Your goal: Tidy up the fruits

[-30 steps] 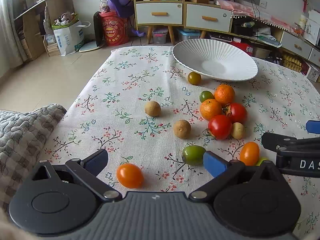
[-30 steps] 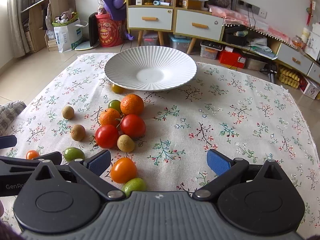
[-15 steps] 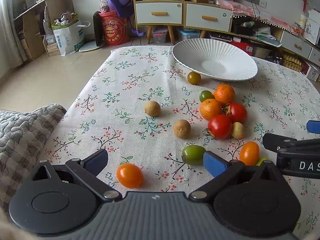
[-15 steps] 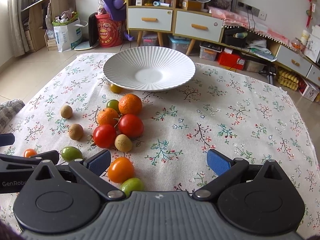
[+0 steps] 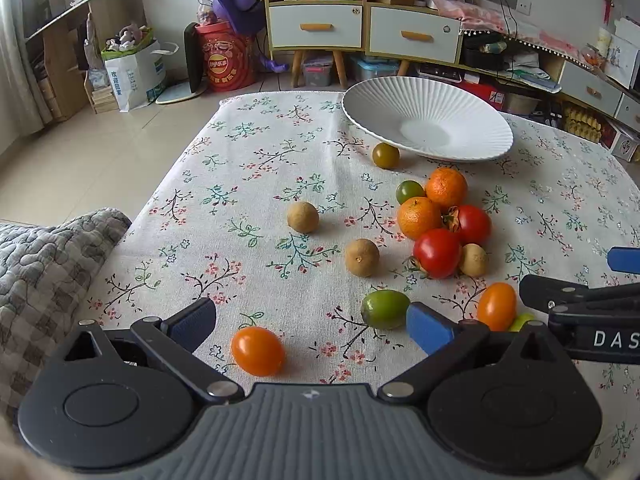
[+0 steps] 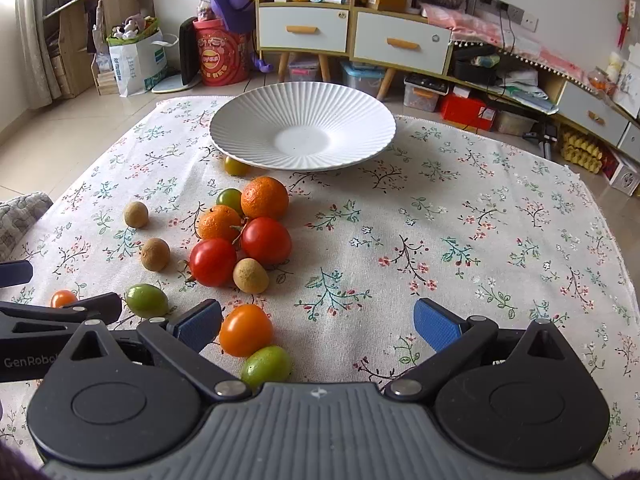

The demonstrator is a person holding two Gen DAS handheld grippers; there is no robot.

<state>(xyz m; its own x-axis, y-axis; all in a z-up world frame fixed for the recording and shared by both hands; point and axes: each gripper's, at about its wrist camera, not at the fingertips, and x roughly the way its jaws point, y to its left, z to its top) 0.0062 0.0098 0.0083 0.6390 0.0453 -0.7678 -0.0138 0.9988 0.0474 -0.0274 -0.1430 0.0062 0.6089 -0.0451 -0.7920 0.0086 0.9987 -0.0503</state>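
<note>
Where the plate (image 6: 256, 120) overhangs, a small fruit (image 6: 236, 167) seems half-hidden.

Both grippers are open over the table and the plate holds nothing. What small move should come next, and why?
Probably ease the left gripper forward and down around the orange cherry tomato, then close. That tomato lies apart from other fruit, already between the open jaws, and the white plate is empty.

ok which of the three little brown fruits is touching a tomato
The brown fruit nearest the right gripper: it sits against the two red tomatoes. The other two brown ones lie apart on the cloth, further left.
</note>
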